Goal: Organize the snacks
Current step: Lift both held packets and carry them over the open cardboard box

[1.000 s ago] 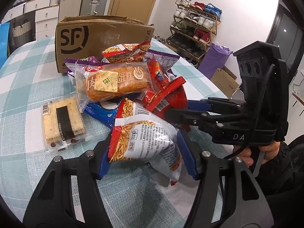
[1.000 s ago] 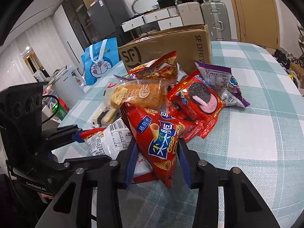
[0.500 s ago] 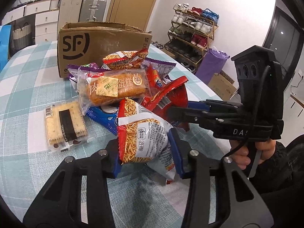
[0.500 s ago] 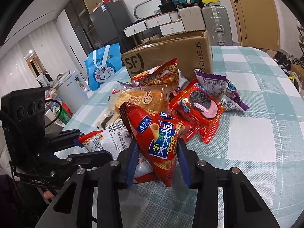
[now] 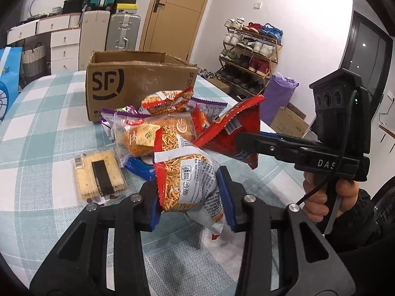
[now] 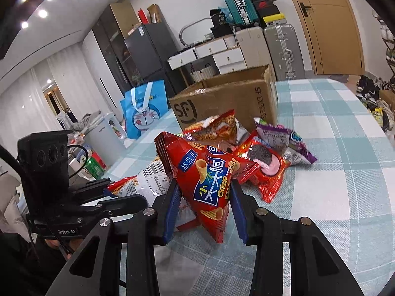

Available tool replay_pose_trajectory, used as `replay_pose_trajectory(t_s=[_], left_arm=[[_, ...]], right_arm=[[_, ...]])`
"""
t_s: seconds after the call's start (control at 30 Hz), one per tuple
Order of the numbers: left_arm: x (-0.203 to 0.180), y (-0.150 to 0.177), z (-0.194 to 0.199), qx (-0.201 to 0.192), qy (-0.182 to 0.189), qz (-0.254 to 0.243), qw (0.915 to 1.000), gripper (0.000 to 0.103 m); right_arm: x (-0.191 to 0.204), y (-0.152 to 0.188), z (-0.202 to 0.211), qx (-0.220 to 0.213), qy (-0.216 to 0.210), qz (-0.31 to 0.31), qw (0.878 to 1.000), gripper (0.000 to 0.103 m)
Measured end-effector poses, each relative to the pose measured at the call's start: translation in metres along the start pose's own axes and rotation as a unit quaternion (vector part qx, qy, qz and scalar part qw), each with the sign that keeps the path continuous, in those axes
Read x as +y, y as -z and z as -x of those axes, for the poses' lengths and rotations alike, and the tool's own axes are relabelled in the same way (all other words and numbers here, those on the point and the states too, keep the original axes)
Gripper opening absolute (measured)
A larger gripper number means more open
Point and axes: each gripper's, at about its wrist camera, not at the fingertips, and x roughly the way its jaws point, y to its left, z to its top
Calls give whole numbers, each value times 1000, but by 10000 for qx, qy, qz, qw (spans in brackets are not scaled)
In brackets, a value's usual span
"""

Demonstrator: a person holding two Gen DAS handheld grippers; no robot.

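Note:
My left gripper (image 5: 188, 194) is shut on a bag of noodle snack (image 5: 187, 177) and holds it above the checked tablecloth. My right gripper (image 6: 203, 203) is shut on a red Crisp cone snack bag (image 6: 207, 172), also lifted; the bag shows in the left wrist view (image 5: 229, 133) too. Behind them lies a pile of snacks: a cake pack (image 5: 153, 135), a cracker pack (image 5: 98, 175), a red cookie pack (image 6: 264, 162) and a purple pack (image 6: 284, 138). An open SF cardboard box (image 5: 138, 86) stands beyond the pile.
The table (image 5: 37, 128) has a teal and white checked cloth. A shoe rack (image 5: 249, 54), a purple bag (image 5: 279, 101) and suitcases (image 5: 123, 34) stand past the table. A blue Doraemon bag (image 6: 145, 108) is at the left.
Both grippers have risen with their bags, lifting them off the pile. The left gripper's jaws closed tighter on the noodle snack bag.

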Motion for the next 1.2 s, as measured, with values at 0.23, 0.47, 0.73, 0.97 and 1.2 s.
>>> replay_pose_trajectory(t_s=[0.23,0.47,0.73,0.97,1.2], left_arm=[[-2,-8,20,-314,-185,-77,9993,37],[-1,-21,39,-599,-430,-95,9972,37],[0,-53,55,-928,-749,-109,9928,37],[4,-84,66,-1103,-936,-74,9895,37],[15,-118,61,-1155,-1054,57,9877,37]], right_arm=[[8,-6,12,-292,50,40,9996,40],[15,-18,28,-574,136,20,9983,40],[20,-40,38,-812,239,49,9964,40],[20,-68,42,-1075,223,-12,9940,40],[16,-99,44,-1202,200,-11,9925,40]])
